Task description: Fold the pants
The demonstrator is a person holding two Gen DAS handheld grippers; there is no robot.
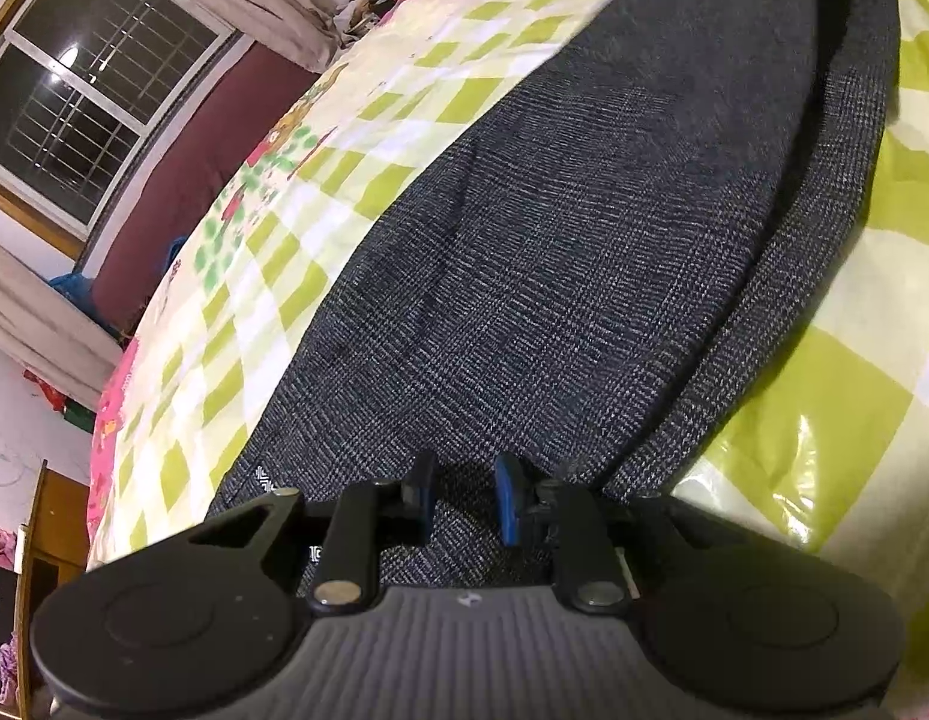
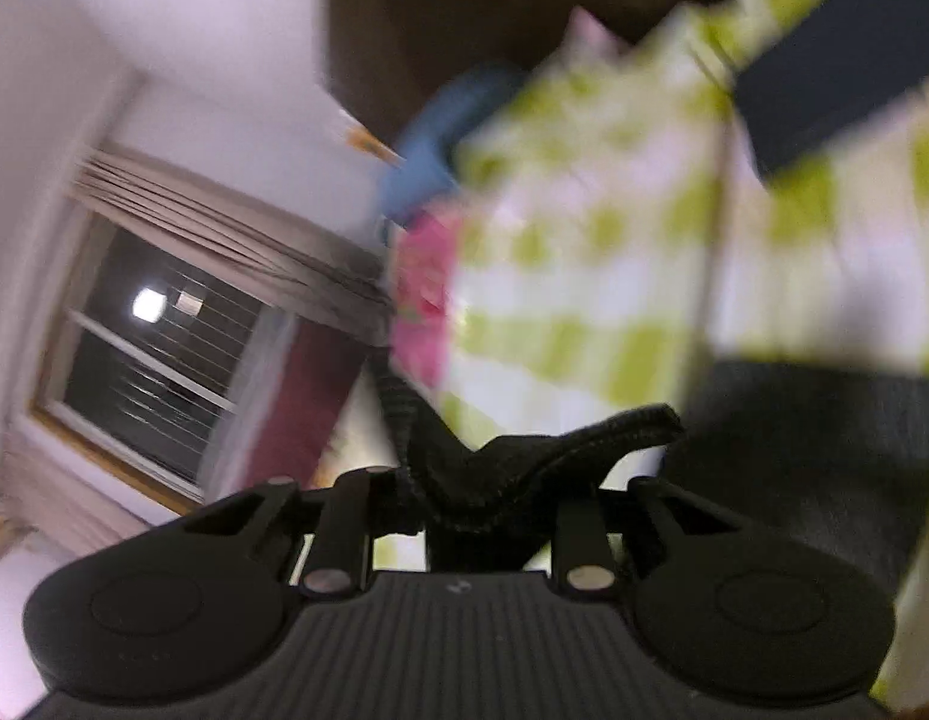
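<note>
pants: lay flat along the bed, likely smoothed for folding.
left tongs: pinched the near edge, seemingly anchoring it.
right tongs: gripped a dark fabric edge, raised, presumably to carry it over.

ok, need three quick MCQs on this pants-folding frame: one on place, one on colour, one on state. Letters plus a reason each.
1. Where do the pants lie?
A. on the checked bedspread
B. on a wooden floor
C. over a chair back

2. What colour are the bedspread's checks?
A. red and black
B. lime green and white
C. blue and grey

3. What is between the right gripper fingers?
A. nothing
B. a pillow
C. a bunched fold of dark fabric

Key: 1 A, the dark cloth is spread over the bedding; 2 B, green and white squares surround it; 3 C, a fabric ridge rises from the fingers.
</note>
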